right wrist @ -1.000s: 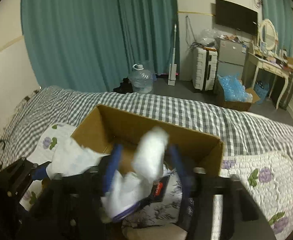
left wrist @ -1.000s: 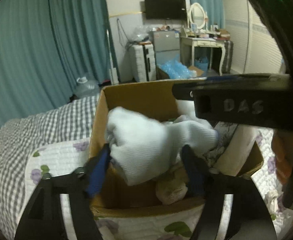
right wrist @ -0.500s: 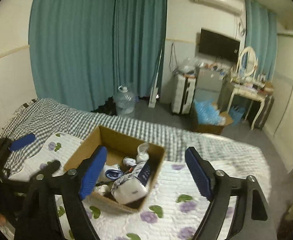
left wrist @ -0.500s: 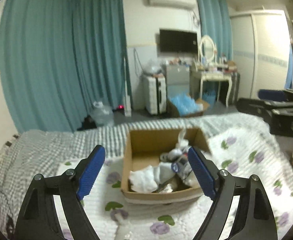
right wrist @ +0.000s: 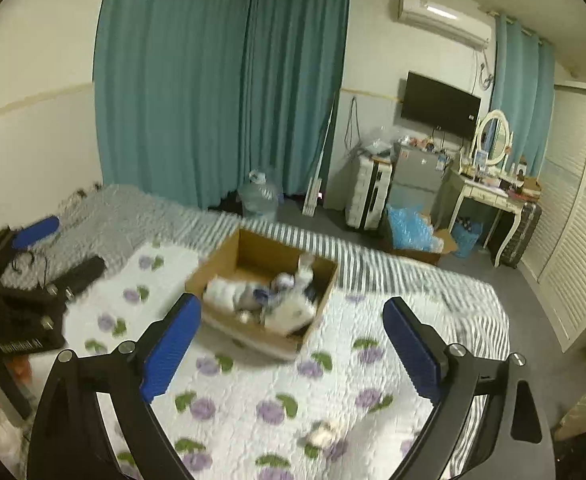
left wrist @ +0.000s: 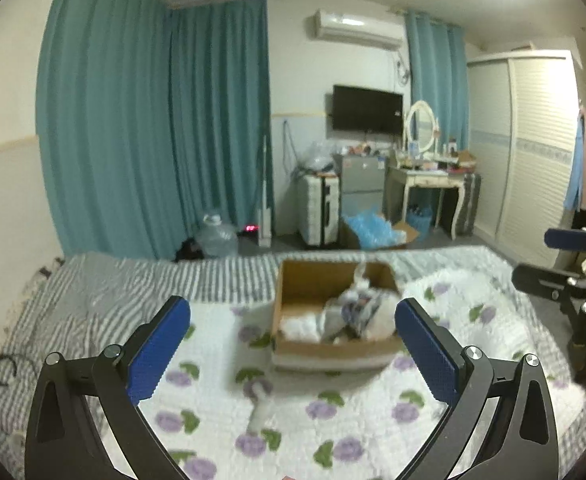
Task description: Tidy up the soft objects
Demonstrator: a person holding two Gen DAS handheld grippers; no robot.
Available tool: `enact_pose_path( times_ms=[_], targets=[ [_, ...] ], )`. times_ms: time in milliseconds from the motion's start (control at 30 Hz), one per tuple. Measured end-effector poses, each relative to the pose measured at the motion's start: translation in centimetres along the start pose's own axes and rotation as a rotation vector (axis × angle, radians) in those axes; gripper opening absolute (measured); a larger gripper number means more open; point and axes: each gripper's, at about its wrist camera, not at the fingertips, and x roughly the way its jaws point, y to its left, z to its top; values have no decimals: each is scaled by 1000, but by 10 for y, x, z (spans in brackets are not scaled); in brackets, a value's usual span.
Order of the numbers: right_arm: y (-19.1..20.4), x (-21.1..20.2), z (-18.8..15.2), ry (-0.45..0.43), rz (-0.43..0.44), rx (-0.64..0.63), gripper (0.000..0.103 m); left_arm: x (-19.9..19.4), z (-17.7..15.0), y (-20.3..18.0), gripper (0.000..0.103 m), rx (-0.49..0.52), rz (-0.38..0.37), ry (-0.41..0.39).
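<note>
Left hand-held gripper [left wrist: 292, 322]: jaws just been opening, now spread wide, nothing between them.
Cardboard box [left wrist: 335, 308] at 12 o'clock on bed [left wrist: 105, 300], holds pile of white cloths [left wrist: 301, 325] and packets.
Small white soft item [left wrist: 260, 410] loose on quilt at 6 o'clock of box, not yet packed.
Right hand-held gripper [right wrist: 292, 322]: also just been opening, empty.
Judged: mostly done; stray item or two left.
</note>
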Motion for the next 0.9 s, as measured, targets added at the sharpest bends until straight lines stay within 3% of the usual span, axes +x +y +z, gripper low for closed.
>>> enact_pose_path(
  times_ms=[133, 333, 567, 900],
  targets=[
    [-7, 37, -42, 99, 2, 47, 93, 5, -31, 5, 103, 25, 42, 48],
    [-29, 111, -107, 243, -13, 140, 93, 43, -89, 14, 103, 27, 76, 150],
    [-36, 167, -164, 369, -52, 147, 92, 88, -139, 20, 103, -34, 53, 248],
    [-46, 196, -185, 455, -39, 248, 61, 108, -180, 20, 103, 13, 85, 331]
  ],
)
